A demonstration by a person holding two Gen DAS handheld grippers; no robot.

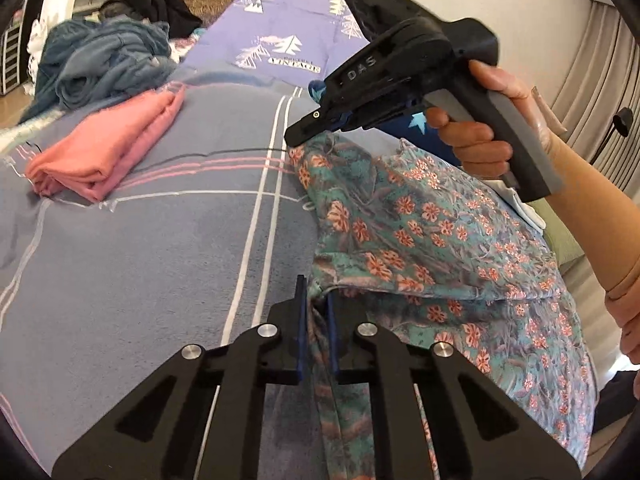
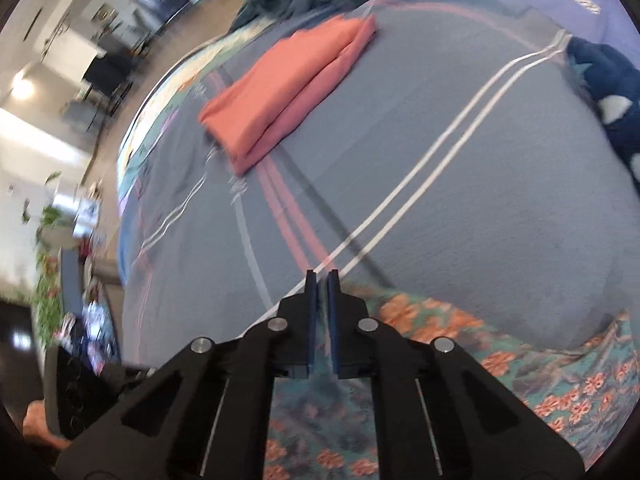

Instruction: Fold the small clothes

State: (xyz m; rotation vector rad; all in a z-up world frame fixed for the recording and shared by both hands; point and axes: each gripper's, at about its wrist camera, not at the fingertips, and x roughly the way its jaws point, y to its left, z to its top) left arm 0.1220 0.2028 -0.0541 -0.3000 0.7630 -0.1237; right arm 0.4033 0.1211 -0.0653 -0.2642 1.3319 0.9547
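While the floral garment (image 1: 432, 232) hangs stretched between them over the right side of the bed (image 1: 140, 280), both claws have cloth pinched in their blue pads. The left claw (image 1: 316, 312) is clenched on a gathered edge of the teal fabric with its orange-pink flowers, and a twisted strand of it runs down between the two fingers toward the camera. In the left wrist view the right claw (image 1: 298, 136) shows from the side, gripped by the person's right hand (image 1: 476, 128), its tip meeting the far upper edge of the same garment; from there the cloth slopes down toward the left claw in loose folds. The right wrist view is blurred, yet the right claw (image 2: 322, 292) shows its pads nearly together with a thin layer of the floral garment (image 2: 460, 340) between them, the rest of the fabric spreading below and to the right. On the grey-blue blanket with white and pink stripes, well apart from the garment, lies a folded pink cloth (image 1: 108, 148), also visible in the right wrist view (image 2: 288, 84). Behind it sits a crumpled heap of blue-grey clothing (image 1: 100, 64), with a dark pile (image 1: 160, 8) further back. A navy item with pale stars (image 2: 608, 84) lies near the far edge, beside a lavender sheet printed with trees (image 1: 288, 36).
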